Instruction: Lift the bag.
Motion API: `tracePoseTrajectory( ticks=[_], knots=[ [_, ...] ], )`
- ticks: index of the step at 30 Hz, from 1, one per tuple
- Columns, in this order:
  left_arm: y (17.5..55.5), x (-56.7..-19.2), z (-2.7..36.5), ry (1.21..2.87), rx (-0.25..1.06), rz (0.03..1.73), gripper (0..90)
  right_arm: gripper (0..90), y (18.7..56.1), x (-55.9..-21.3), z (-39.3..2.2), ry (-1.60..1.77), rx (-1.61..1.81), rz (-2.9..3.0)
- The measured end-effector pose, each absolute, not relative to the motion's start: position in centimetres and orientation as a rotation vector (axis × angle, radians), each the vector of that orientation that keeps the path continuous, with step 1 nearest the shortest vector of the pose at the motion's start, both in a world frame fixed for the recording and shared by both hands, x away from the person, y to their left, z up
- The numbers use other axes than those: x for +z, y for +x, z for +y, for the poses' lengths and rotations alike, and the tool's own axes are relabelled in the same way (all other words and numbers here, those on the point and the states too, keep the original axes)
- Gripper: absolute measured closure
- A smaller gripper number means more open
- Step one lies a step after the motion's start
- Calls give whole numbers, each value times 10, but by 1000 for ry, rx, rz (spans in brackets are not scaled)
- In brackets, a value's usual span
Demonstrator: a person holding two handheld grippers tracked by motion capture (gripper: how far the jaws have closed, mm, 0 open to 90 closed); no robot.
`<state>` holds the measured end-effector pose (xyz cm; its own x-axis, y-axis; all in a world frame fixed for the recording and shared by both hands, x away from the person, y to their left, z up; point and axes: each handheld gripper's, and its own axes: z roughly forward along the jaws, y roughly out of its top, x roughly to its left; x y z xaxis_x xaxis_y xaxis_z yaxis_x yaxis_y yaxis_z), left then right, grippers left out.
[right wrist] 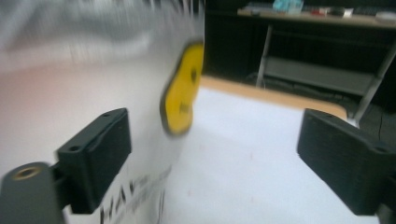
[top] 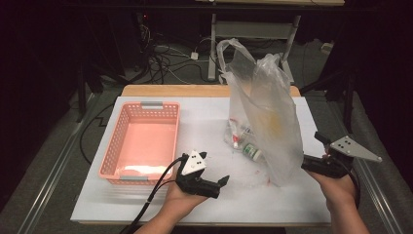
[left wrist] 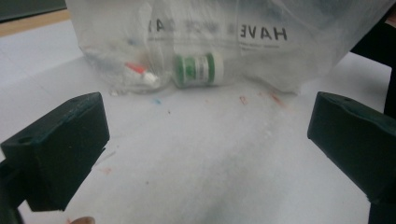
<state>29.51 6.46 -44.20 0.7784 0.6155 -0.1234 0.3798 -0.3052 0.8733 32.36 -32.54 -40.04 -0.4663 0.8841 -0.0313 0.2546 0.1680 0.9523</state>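
Left tool (top: 214,183) jaws wide, nothing held, low over the worktop (top: 253,195). Right tool (top: 311,163) also wide, jaws empty, right beside the plastic bag (top: 265,117). Bag stands unsupported mid-worktop; likely to slump, letting the green bottle (left wrist: 198,70) roll out. Pink basket (top: 141,144) farther left.

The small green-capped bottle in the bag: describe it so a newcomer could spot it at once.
Start at the tall clear plastic bag standing right of the pink plastic basket on the white table. Lying on its side at the bag's base is the small bottle with green label and cap. Its neighbour, a white tube with a red tip, is slimmer.
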Motion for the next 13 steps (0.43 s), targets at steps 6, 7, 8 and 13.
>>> tracePoseTrajectory(
  ticks=[6, 7, 8, 13],
  knots=[
    [287, -455, 67, 1930, 275, 767, 0, 1, 316, -429, -329, 1130, 1277, 1868],
    [286, -457, 67, 1927, 274, 771, 0, 1, 315, -434, -329, 1135, 1274, 1871],
    [284, -459, 68, 1921, 271, 775, 0, 1, 314, -437, -331, 1145, 1271, 1876],
    [284, -469, 70, 1931, 253, 799, 0, 1, 312, -454, -332, 1162, 1265, 1908]
  ],
)
